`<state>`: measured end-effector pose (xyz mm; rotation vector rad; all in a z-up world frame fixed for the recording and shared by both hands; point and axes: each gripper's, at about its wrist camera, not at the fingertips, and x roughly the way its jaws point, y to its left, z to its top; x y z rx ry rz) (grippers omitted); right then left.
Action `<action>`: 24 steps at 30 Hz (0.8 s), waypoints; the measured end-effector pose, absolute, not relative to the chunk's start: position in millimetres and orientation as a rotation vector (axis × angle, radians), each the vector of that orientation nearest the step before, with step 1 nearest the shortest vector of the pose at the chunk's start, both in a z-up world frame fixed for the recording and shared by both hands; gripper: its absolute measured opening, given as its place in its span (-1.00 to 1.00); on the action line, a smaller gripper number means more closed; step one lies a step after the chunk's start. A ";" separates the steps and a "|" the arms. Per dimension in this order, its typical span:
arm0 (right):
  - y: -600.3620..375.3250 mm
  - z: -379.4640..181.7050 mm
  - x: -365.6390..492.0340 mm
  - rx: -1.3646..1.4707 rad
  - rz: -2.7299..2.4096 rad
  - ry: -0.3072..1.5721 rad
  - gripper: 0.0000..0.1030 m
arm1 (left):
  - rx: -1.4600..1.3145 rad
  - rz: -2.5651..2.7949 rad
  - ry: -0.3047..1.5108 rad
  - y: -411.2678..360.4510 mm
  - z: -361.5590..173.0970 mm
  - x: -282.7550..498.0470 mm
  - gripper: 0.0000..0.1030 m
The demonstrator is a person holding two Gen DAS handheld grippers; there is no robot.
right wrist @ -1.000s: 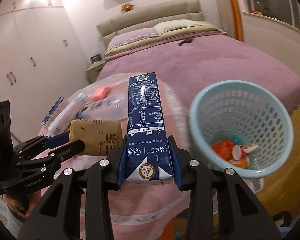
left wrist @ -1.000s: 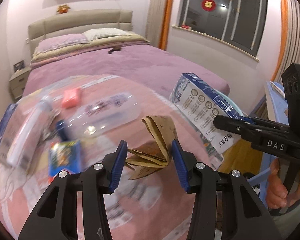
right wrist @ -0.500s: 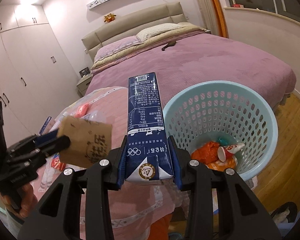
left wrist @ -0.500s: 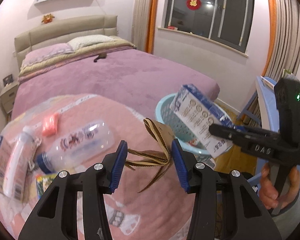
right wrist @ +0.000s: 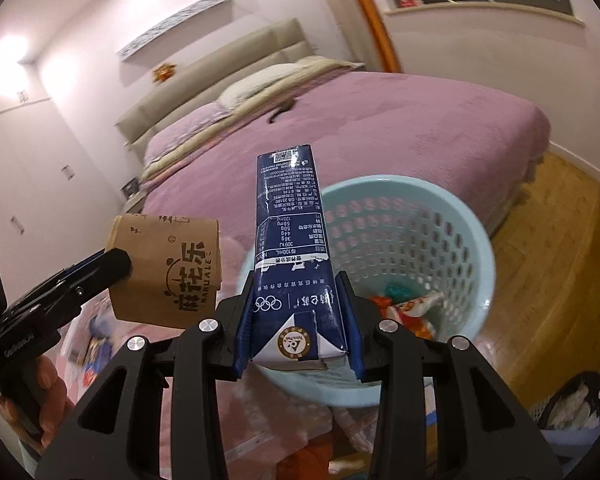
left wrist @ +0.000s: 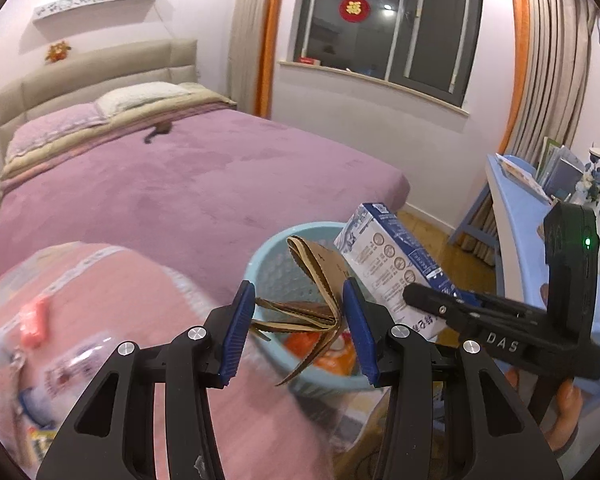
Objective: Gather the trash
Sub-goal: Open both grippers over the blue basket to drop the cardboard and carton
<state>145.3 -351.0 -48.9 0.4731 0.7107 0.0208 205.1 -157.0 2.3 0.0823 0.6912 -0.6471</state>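
- Above one pale blue perforated basket (right wrist: pixel 452 216), two handheld grippers each carried one piece of trash.
- From the right wrist camera, the right gripper (right wrist: pixel 298 332) had its jaws clamped on the base of one dark blue milk carton (right wrist: pixel 290 240), which pointed toward 12 o'clock, with the basket opening behind it from 12 to 3 o'clock.
- From the left wrist camera, the left gripper (left wrist: pixel 300 324) had its two blue-padded jaws closed on one crumpled brown paper bag (left wrist: pixel 312 292); the bag's folded layers fanned up toward 12 o'clock and one flap hung down toward 6 o'clock.
- Both wrist views showed that bag in front of or above the basket's rim; the right view placed it at 9 o'clock from the carton, apart from it.
- At least three pieces of trash lay at the bottom of the basket: one orange wrapper (right wrist: pixel 418 326), one white and red wrapper (right wrist: pixel 414 306) and one teal scrap (right wrist: pixel 396 290).
- At 8 o'clock in the left view, one pink-covered table (left wrist: pixel 132 280) held blurred items: one pink object (left wrist: pixel 34 320) and one clear plastic bottle (left wrist: pixel 64 376); others were too blurred to count.
- Behind everything stood one bed (left wrist: pixel 188 184) with a purple cover and two pillows.
- At 3 o'clock in the left view stood one light blue desk (left wrist: pixel 516 208).
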 end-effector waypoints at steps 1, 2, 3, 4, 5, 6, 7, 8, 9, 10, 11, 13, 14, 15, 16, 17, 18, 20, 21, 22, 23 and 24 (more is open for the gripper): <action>-356.5 -53.7 147.7 0.487 0.000 0.719 -0.33 | 0.080 -0.650 0.699 -161.6 -1.1 208.7 -0.14; -359.3 -57.2 149.9 0.493 -0.012 0.725 -0.33 | 0.081 -0.654 0.709 -167.8 -5.6 213.5 -0.14; -363.2 -62.2 152.1 0.502 -0.027 0.734 -0.33 | 0.084 -0.652 0.717 -173.2 -9.7 217.2 -0.14; -365.4 -65.6 153.6 0.508 -0.035 0.743 -0.32 | 0.087 -0.650 0.722 -176.9 -12.6 219.5 -0.14; -367.7 -69.7 155.7 0.515 -0.042 0.752 -0.32 | 0.090 -0.648 0.727 -182.6 -16.2 222.0 -0.13; -368.7 -72.8 157.6 0.517 -0.047 0.759 -0.32 | 0.092 -0.646 0.730 -185.2 -18.6 223.1 -0.07; -370.1 -75.4 158.8 0.517 -0.058 0.762 -0.31 | 0.092 -0.639 0.734 -188.6 -22.1 225.3 -0.01; -370.8 -78.5 161.2 0.513 -0.073 0.772 -0.12 | 0.089 -0.637 0.739 -189.7 -24.0 227.5 0.05; -371.7 -81.3 163.7 0.511 -0.083 0.784 -0.01 | 0.079 -0.641 0.749 -190.5 -27.6 228.9 0.13; -372.4 -83.3 164.9 0.513 -0.086 0.788 -0.01 | 0.072 -0.642 0.751 -188.3 -29.3 228.3 0.13; -373.1 -84.8 164.9 0.513 -0.088 0.791 -0.01 | 0.070 -0.642 0.756 -186.1 -31.4 227.5 0.13; -374.2 -86.2 164.9 0.508 -0.089 0.794 -0.01 | 0.073 -0.639 0.758 -181.8 -34.0 224.9 0.16; -374.2 -86.8 164.5 0.508 -0.089 0.795 -0.01 | 0.073 -0.635 0.758 -178.2 -34.7 222.6 0.16; -373.6 -86.5 164.3 0.508 -0.085 0.794 -0.01 | 0.068 -0.632 0.756 -172.8 -34.9 219.8 0.17; -373.2 -86.1 164.6 0.507 -0.082 0.793 -0.01 | 0.063 -0.630 0.754 -171.6 -33.3 218.7 0.18; -371.8 -85.2 164.0 0.502 -0.078 0.792 -0.01 | 0.054 -0.628 0.751 -166.0 -32.3 215.8 0.19; -369.3 -83.9 163.3 0.496 -0.073 0.790 -0.01 | 0.049 -0.627 0.749 -163.4 -31.3 214.8 0.20; -363.3 -80.7 162.8 0.483 -0.058 0.787 -0.01 | 0.034 -0.622 0.736 -153.1 -26.8 210.1 0.21; -357.5 -78.1 161.9 0.476 -0.048 0.784 -0.01 | 0.031 -0.620 0.731 -150.3 -24.9 208.7 0.21; -350.8 -74.6 161.5 0.464 -0.037 0.779 -0.01 | 0.026 -0.615 0.723 -144.8 -21.8 205.5 0.21; -345.1 -71.0 161.3 0.453 -0.027 0.775 -0.01 | 0.021 -0.610 0.717 -141.9 -19.3 203.4 0.21; -341.0 -68.5 160.7 0.444 -0.019 0.771 -0.01 | 0.010 -0.601 0.706 -132.4 -15.6 199.3 0.21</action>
